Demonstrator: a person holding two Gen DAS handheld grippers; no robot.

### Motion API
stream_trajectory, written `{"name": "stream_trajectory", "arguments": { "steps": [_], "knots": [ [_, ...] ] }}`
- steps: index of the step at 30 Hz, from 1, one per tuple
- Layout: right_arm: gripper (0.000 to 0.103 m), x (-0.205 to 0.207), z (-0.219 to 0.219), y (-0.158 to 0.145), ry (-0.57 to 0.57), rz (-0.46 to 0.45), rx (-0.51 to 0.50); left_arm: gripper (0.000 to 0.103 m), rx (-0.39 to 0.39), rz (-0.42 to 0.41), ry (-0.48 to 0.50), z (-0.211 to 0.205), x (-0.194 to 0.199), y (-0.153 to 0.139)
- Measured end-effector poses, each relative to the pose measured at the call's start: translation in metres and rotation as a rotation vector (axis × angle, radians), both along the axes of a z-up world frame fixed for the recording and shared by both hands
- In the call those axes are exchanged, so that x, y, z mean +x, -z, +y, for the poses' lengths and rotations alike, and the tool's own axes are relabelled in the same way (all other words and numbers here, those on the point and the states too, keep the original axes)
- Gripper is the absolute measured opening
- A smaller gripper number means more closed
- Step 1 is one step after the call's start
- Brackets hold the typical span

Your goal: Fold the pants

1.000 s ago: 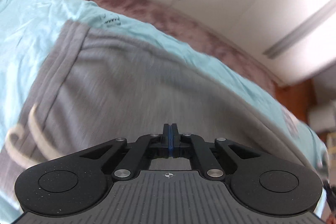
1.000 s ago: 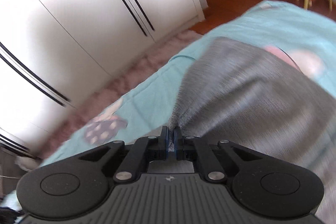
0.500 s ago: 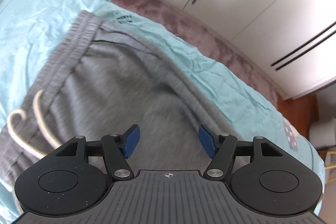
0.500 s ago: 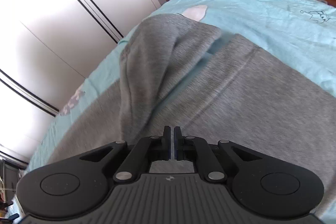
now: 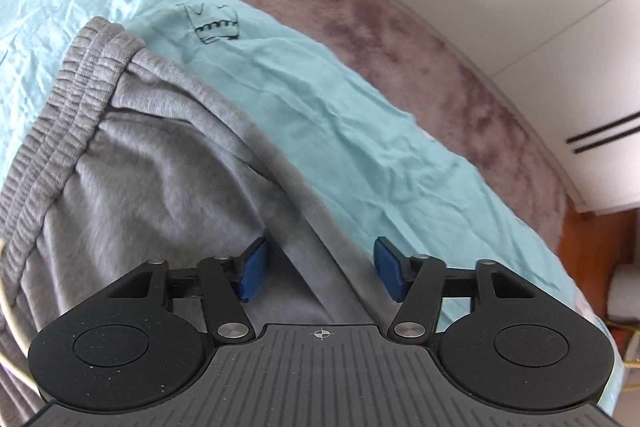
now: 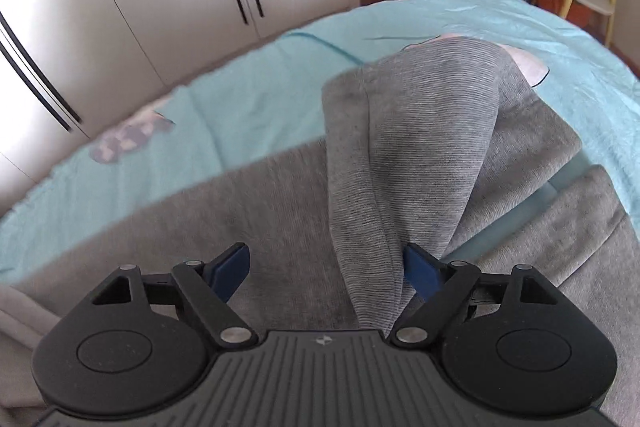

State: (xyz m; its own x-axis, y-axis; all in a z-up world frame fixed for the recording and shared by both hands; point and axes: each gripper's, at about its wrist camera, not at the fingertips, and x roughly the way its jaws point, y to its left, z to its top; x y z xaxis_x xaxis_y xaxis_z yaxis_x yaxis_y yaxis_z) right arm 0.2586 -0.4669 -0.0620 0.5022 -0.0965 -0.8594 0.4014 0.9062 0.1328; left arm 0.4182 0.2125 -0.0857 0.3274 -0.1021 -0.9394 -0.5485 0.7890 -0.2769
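The grey pants (image 5: 152, 187) lie on the bed (image 5: 340, 115) near its wardrobe-side edge. Both the left gripper (image 5: 320, 275) and right gripper (image 6: 326, 267) have jaws just opening, releasing the cloth so the fold settles.

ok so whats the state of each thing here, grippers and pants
left gripper: open, over the pants' side edge, gripping nothing
right gripper: just opened, folded leg lying loose between its jaws
pants: grey, spread on the bed sheet
pant leg: folded across the pants
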Motion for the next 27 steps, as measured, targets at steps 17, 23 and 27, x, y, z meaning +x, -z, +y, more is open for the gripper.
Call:
{"name": "stream_trajectory", "arguments": {
  "steps": [17,23,27],
  "knots": [
    [0.007,-0.070,-0.077,-0.046,0.194,-0.313,0.338,0.011,-0.087,-0.322,0.067,0.035,-0.152,-0.108],
    [0.006,-0.192,-0.111,-0.070,0.297,-0.515,0.484,0.012,-0.158,-0.457,0.119,0.039,-0.308,-0.121],
    [0.006,-0.267,-0.117,-0.041,0.378,-0.432,0.341,0.016,-0.162,-0.324,0.101,0.040,-0.372,-0.036]
  ]
}}
